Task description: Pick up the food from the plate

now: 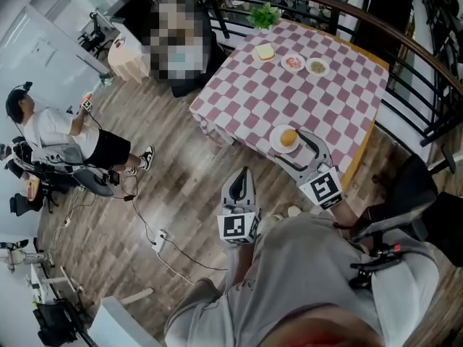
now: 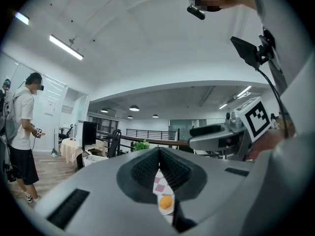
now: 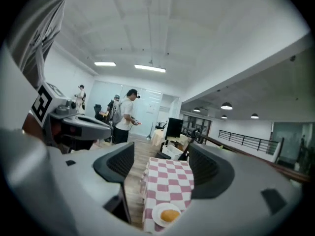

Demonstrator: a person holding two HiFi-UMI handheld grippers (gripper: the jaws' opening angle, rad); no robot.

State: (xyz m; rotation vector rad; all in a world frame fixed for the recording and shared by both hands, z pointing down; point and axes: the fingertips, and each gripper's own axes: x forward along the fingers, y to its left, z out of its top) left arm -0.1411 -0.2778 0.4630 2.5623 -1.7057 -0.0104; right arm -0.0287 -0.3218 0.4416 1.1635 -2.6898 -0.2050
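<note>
Now the right gripper point(image 3: 162, 156) has its jaws spread wide, with nothing between the dark ribbed pads point(image 3: 118, 163); it is empty. Just ahead of those open jaws and a little below them lies the food point(image 3: 170, 215), a round golden-orange piece that looks like a bun. It sits in the middle of a small white plate point(image 3: 156, 215). The plate rests at the near edge of a counter point(image 3: 170, 181) covered in a pink-and-white checked cloth, which runs away from the jaws. In the head view the right jaws' tips are just beside the plate's rim and apart from the food.

The left gripper point(image 2: 158, 154) has its jaws pressed together at the tips, pinching nothing. It hangs beside the right gripper, over a wooden floor point(image 1: 181, 186), with the food well ahead of it.

Farther beyond the jaws, at the counter's far side, are a few small dishes point(image 1: 292, 62) of food and a green plant point(image 1: 265, 16). Well off to the left a person point(image 1: 51, 132) stands on the floor.

The step in hand looks like the approach: the right jaws are lined up and ready, but the food is not yet grasped. The next move likely calls for bringing the open right jaws forward and down until the pads flank the food. They should then close gently, since it looks soft, and lift it clear of the plate.
</note>
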